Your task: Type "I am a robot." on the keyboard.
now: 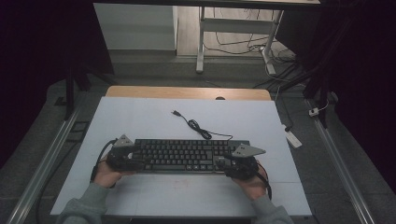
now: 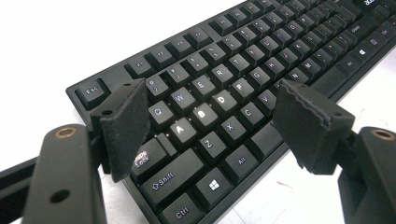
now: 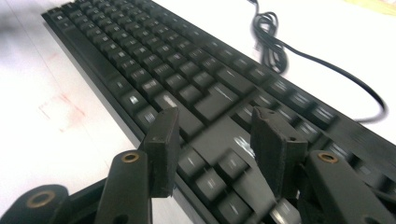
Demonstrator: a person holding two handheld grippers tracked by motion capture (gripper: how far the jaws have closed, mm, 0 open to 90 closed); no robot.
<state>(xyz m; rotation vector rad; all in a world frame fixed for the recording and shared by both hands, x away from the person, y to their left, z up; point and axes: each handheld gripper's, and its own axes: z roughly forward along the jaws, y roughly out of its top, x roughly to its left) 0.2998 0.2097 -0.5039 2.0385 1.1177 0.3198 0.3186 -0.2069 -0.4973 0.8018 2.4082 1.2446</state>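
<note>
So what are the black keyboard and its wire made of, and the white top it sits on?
The black rectangular keyboard looks like matte hard plastic: moulded keycaps with printed letters and a soft sheen. Its thin black cable seems rubbery or vinyl-coated, since it loops and kinks loosely. The white flat table top looks like smooth board or laminate with a dull finish and faint reddish smudges; the exact material is hard to tell.
</note>
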